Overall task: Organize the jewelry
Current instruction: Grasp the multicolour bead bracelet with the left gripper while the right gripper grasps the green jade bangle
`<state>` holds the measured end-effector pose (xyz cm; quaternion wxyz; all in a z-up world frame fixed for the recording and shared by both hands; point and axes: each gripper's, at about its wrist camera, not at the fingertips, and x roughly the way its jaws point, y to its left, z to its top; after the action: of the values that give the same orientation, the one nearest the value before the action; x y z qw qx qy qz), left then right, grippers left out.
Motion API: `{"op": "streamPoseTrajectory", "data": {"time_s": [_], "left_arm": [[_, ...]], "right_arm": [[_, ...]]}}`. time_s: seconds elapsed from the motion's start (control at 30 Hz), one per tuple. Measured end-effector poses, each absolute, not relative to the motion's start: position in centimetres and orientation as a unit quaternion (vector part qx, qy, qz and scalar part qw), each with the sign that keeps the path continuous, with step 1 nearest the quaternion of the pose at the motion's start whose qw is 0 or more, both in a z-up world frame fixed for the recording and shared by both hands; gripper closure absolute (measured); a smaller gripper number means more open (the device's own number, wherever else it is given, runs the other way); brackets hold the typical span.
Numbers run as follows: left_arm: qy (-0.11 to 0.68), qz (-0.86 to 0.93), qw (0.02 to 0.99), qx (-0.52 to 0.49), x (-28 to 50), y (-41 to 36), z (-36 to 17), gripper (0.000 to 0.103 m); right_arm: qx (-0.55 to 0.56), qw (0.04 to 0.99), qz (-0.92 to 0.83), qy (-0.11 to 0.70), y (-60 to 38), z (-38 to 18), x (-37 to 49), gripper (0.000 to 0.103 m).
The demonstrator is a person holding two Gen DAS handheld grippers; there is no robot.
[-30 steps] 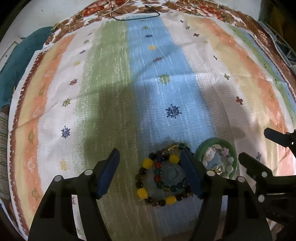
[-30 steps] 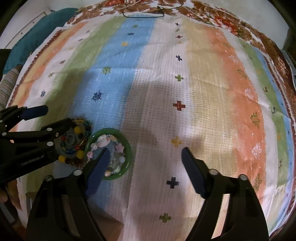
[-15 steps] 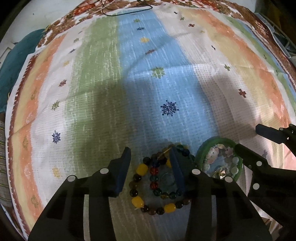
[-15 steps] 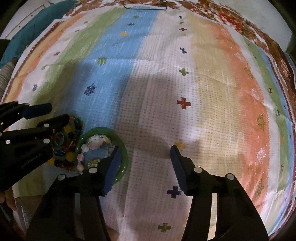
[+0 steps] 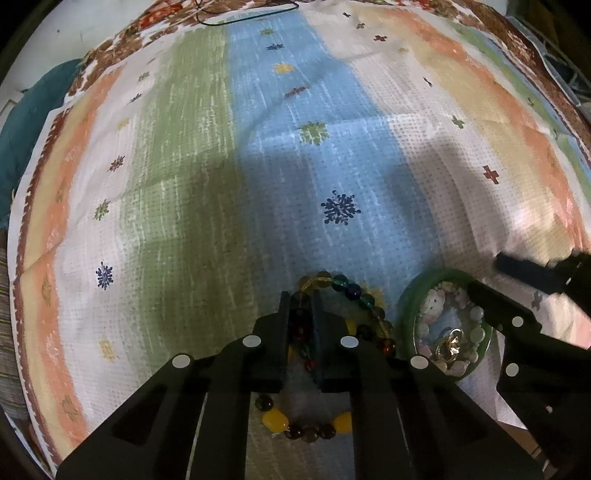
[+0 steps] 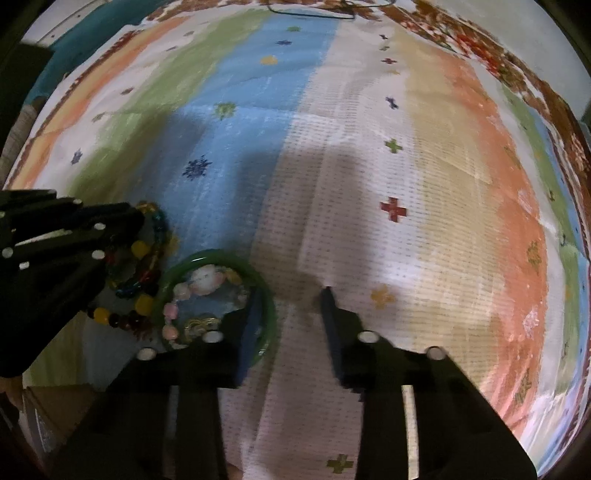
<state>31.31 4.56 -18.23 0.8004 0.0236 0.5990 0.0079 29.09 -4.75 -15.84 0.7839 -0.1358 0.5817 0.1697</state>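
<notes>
The left gripper (image 5: 300,325) is clenched on the beaded bracelet (image 5: 343,354): its two fingers stand nearly together with a strand of dark red and green beads pinched in the narrow gap between them. The bracelet lies on the striped cloth (image 5: 258,166), over the blue stripe, and its large yellow beads and smaller brown ones show below and beside the fingers, while a curve of green and blue beads arcs beyond the fingertips.

Just beside the bracelet, on its right side, sits the green bangle (image 5: 410,314). Inside the bangle's ring lie a pale pink-and-white bead bracelet (image 5: 436,302) and a small gold-coloured piece (image 5: 452,341), whose exact kind is too small to tell.

The right gripper (image 6: 290,317) is released, its blue-padded fingers spread with bare cloth between them. Its left finger (image 6: 249,332) stands over the right part of the bangle's rim, inside the ring or on it; whether it touches the rim cannot be told. Its right finger (image 6: 330,325) hangs over the white stripe, outside the bangle. The right wrist view is somewhat blurred.

Far from the bangle, at the cloth's opposite end, a thin dark cord (image 5: 251,16) lies by the brown floral border. A teal fabric (image 5: 22,118) shows past the cloth's left edge.
</notes>
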Motion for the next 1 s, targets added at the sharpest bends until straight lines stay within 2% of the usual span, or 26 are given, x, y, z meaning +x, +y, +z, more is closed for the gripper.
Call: {"op": "streamPoseTrajectory", "data": {"time_s": [0.03,0.17,1.0], "left_arm": [[0.599,0.010,0.800,0.022,31.3,4.6,-18.2,0.094],[0.593,0.015,0.805,0.013,31.1,5.1,-17.4,0.094],[0.553,0.005,0.833,-0.012,29.1,5.1,-12.6,0.094]], "right_arm": [[-0.129,0.782,0.177,0.584,-4.7,-15.9,29.1,0.091],[-0.129,0.782,0.183,0.581,-4.6,-16.1,28.9,0.095],[-0.086,0.796,0.182,0.571,-6.1,-12.9,28.6,0.096]]}}
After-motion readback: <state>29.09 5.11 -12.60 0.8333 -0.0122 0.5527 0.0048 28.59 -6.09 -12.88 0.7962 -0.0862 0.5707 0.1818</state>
